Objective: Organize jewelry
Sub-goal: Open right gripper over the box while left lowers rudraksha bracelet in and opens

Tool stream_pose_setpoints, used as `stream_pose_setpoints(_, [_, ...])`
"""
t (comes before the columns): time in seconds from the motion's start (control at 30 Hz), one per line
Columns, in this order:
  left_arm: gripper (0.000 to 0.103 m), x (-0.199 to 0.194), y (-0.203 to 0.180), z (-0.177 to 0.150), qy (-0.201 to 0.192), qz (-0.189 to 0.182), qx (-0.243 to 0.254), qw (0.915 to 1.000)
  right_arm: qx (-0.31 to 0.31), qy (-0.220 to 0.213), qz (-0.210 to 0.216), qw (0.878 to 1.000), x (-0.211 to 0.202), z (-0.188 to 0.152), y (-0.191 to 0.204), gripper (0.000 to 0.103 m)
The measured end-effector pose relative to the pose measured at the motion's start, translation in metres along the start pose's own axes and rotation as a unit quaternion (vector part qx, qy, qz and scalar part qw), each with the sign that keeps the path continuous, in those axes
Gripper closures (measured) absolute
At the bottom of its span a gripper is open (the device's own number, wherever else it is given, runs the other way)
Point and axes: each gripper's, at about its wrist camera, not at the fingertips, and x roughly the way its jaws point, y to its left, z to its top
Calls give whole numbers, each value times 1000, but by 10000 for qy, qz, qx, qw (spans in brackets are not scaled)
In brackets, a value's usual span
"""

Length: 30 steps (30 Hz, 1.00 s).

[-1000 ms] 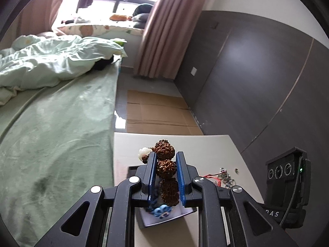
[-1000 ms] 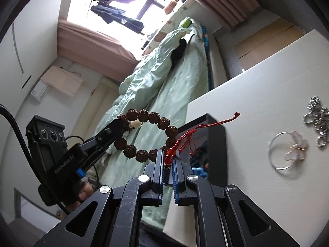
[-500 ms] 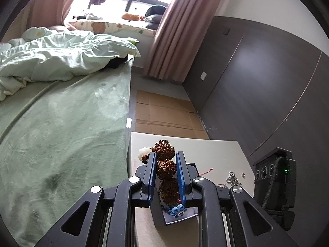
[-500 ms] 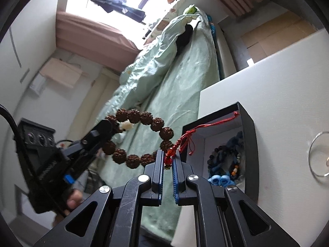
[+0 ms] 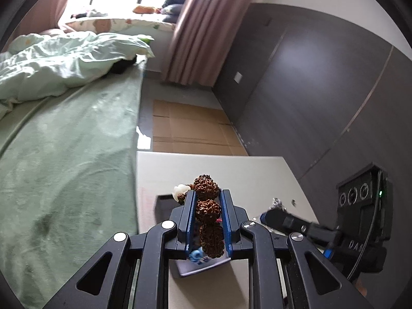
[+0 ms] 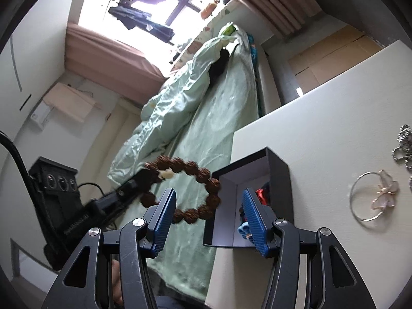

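My left gripper (image 5: 206, 195) is shut on a brown knobbly bead bracelet (image 5: 207, 207) with one white bead, held just above the open dark jewelry box (image 5: 164, 202). From the right wrist view the bracelet (image 6: 206, 177) hangs as a ring at the box's (image 6: 279, 172) left wall. My right gripper (image 6: 209, 195) is opening, its blue pads apart with nothing pressed between them. A red cord (image 6: 261, 194) and blue beads (image 6: 243, 229) lie inside the box.
The box stands at the left edge of a white table (image 6: 322, 128). A silver bangle with a pink charm (image 6: 370, 198) and sparkly pieces (image 6: 403, 146) lie to its right. A green bed (image 5: 64, 154) runs along the table's side, and a dark wall (image 5: 322, 103) is opposite.
The right gripper's jaws have spread apart and let go of the red cord, which now lies in the box. The left gripper keeps its grip on the bracelet.
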Motion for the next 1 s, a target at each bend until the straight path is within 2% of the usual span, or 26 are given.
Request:
stream_pose_setpoints(0.33, [83, 8, -16, -3, 105, -518, -16, 9986, 202, -117, -167, 9996, -26, 5, -14, 49])
stream_pose_setpoints(0.43, [83, 20, -13, -4, 293, -292, -130, 9991, 199, -118, -146, 9996, -31, 6, -14, 49])
stream_pose_setpoints(0.47, [79, 27, -14, -4, 422, -167, -62, 9989, 203, -110, -148, 9996, -31, 7, -15, 49])
stream_pose_setpoints(0.53, [78, 41, -16, -7, 712, 318, 163, 9968, 205, -104, -157, 9996, -30, 7, -14, 49])
stream_pose_setpoints(0.6, [78, 45, -15, -9, 736, 617, 217, 9951, 205, -101, -163, 9996, -31, 8, -13, 49])
stream_pose_setpoints(0.73, [76, 41, -12, -9, 730, 474, 172, 9961, 218, -127, -186, 9995, -37, 11, -15, 49])
stream_pose_setpoints(0.8, [63, 40, -13, -10, 711, 486, 221, 9960, 229, -143, -204, 9994, -40, 11, -16, 49])
stream_pose_setpoints(0.93, [52, 35, -21, -10, 599, 386, 297, 9970, 154, -166, -373, 9990, -47, 13, -16, 49])
stream_pose_setpoints(1.0, [38, 33, -25, -10, 506, 374, 350, 9974, 89, -189, -554, 9982, -51, 15, -18, 49])
